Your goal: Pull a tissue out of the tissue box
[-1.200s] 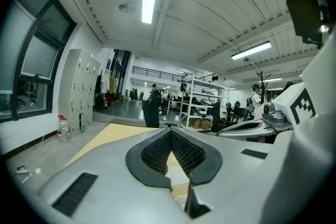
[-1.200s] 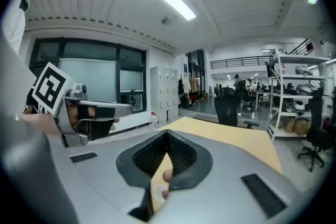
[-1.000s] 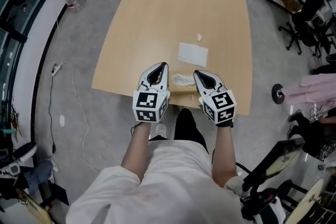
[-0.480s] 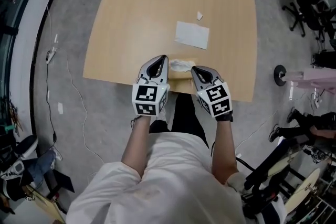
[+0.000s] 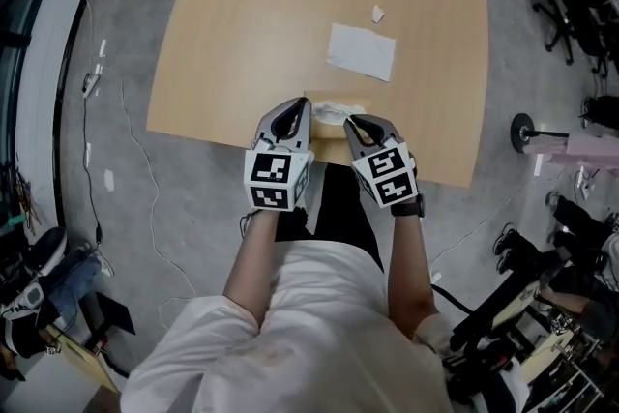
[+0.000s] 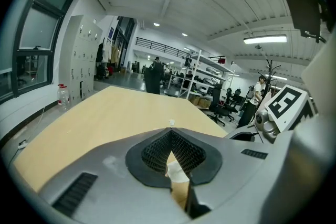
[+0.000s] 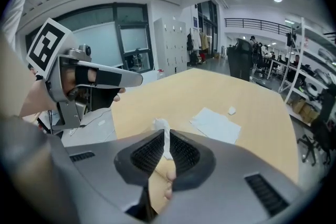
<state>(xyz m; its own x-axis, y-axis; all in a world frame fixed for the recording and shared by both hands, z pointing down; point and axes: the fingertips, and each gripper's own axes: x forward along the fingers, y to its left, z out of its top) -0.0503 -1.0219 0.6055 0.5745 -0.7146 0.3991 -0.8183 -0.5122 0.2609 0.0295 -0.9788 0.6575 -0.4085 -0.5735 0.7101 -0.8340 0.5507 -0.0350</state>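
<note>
- Pale wooden table (image 5: 271, 5) over grey workshop floor, with the tissue box (image 5: 331, 131) at its near edge, between our two grippers.
- We see the left gripper (image 5: 303, 104) just beside the box, its jaw tips together with nothing pinched.
- Our right gripper (image 5: 350, 122) has just been opening; its jaws stand a narrow slit apart, with the tissue (image 5: 335, 112) rising from the box between them.
- One flat sheet (image 5: 361, 51) lies farther out.

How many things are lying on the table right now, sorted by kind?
Tissue box: 1
Tissues: 2, the tissue sticking out of the box and the flat tissue
Small white scrap: 1
Total: 4
</note>
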